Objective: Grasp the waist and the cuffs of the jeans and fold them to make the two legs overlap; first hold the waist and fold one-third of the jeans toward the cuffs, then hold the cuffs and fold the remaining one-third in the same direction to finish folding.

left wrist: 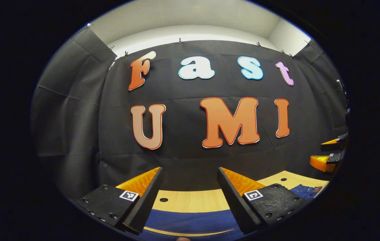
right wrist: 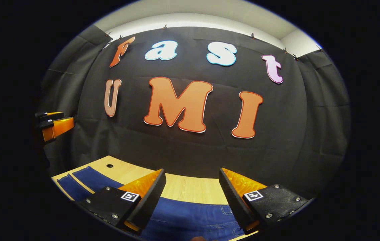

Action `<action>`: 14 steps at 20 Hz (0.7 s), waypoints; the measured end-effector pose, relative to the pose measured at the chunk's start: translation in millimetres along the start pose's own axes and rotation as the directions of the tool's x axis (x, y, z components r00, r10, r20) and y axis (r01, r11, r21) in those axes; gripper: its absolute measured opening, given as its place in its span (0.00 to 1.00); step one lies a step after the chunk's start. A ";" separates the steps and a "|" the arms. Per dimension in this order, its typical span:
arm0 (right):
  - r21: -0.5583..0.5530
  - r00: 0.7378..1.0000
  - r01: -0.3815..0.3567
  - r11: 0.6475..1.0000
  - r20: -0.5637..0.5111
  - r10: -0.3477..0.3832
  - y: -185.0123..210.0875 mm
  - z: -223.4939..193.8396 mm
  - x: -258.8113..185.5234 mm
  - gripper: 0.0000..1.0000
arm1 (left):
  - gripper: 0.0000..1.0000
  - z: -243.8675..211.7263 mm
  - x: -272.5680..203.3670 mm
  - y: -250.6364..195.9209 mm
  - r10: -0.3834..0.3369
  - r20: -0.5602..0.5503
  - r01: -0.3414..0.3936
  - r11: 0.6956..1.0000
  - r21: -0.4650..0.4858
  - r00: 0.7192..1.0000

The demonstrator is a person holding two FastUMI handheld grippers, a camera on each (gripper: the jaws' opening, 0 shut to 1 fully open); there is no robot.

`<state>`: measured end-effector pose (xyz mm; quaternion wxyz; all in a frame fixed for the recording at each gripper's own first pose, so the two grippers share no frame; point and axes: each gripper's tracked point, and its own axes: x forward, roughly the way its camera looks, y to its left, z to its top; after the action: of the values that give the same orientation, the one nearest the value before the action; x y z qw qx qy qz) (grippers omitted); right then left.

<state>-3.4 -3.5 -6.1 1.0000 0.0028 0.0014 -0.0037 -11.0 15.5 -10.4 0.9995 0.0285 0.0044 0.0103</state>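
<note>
On the wooden tabletop (left wrist: 190, 200) the blue jeans (left wrist: 193, 221) lie flat, under both grippers. Seen from the left gripper view, the left gripper (left wrist: 190, 201) has its two fingers spread wide, with nothing between them; it hangs above the cloth and I see bare wood and a strip of denim through the gap. Far at the right edge of this same view the right gripper (left wrist: 331, 152) shows, its fingers pointing toward the black cloth wall (left wrist: 183, 157), and below it a part of the jeans with stitching and a small brown patch (left wrist: 317, 189) lies on the wood.

Seen from the right gripper view, the right gripper (right wrist: 192, 201) is also released, its fingers well apart and holding nothing. Between them lies the denim (right wrist: 190, 217) with seams and a pocket line, so this seems to be the waist part, though I cannot tell it for sure. To the left two leg-like strips of the jeans (right wrist: 86, 179) run side by side on the tabletop (right wrist: 190, 185), near a small round hole (right wrist: 109, 165) in the wood. The left gripper (right wrist: 54, 125) shows at the far left edge, above the tabletop. Whether the fingers touch the cloth, I cannot tell
</note>
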 end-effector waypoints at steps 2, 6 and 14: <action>-0.007 1.000 0.008 1.000 -0.005 -0.008 -3.1 -0.7 1.4 0.98 | 1.00 -4.1 0.3 5.8 0.012 -0.005 -0.012 1.000 0.006 1.000; -0.011 0.999 0.027 1.000 -0.032 -0.027 -11.4 -10.6 0.8 0.98 | 0.98 -19.0 -2.8 25.8 0.044 -0.040 -0.044 0.999 0.009 0.998; 0.026 0.986 0.091 0.996 -0.139 -0.086 -40.4 -45.2 -1.8 0.98 | 0.98 -66.0 -8.4 69.8 0.088 -0.151 -0.090 0.996 -0.005 0.985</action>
<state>-5.6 -43.6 -51.5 0.9962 0.0192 0.0708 -0.0479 -21.4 88.8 -72.3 0.9951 0.0218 0.0783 0.0571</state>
